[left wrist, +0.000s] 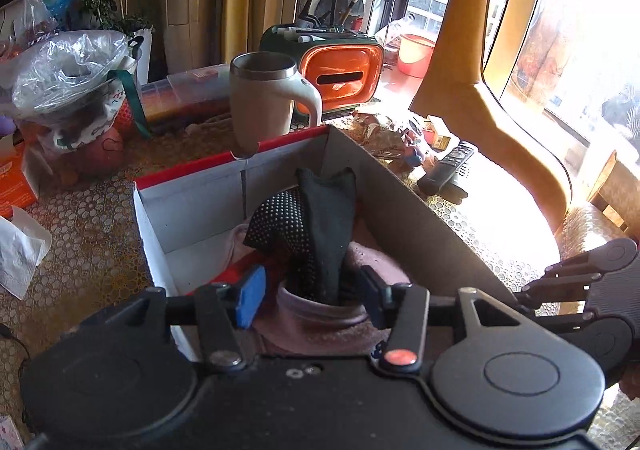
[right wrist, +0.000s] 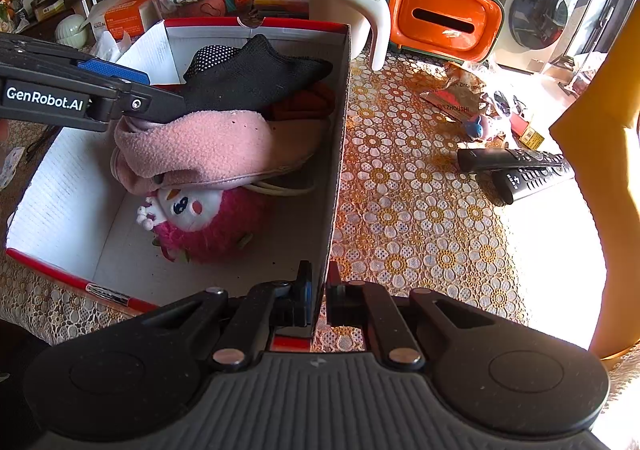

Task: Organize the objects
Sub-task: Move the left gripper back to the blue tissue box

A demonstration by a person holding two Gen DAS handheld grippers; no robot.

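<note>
A red-rimmed cardboard box [right wrist: 338, 154] stands on the lace-covered table; it also shows in the left wrist view [left wrist: 192, 202]. Inside lie a pink fleece slipper [right wrist: 192, 150], a black dotted sock [right wrist: 256, 78] and a pink plush toy [right wrist: 208, 222]. My left gripper [left wrist: 312, 298] is open inside the box, its jaws either side of the black sock [left wrist: 324, 218] that pokes out of the pink slipper [left wrist: 320, 326]. My right gripper [right wrist: 319, 298] is shut on the box's near right wall.
A cream mug [right wrist: 348, 6], an orange tissue holder [right wrist: 444, 18] and a clear organiser stand behind the box. Two remotes [right wrist: 516, 166], snack wrappers [right wrist: 456, 94] and a small toy lie on the table to the right. A yellow chair [right wrist: 600, 150] stands at right.
</note>
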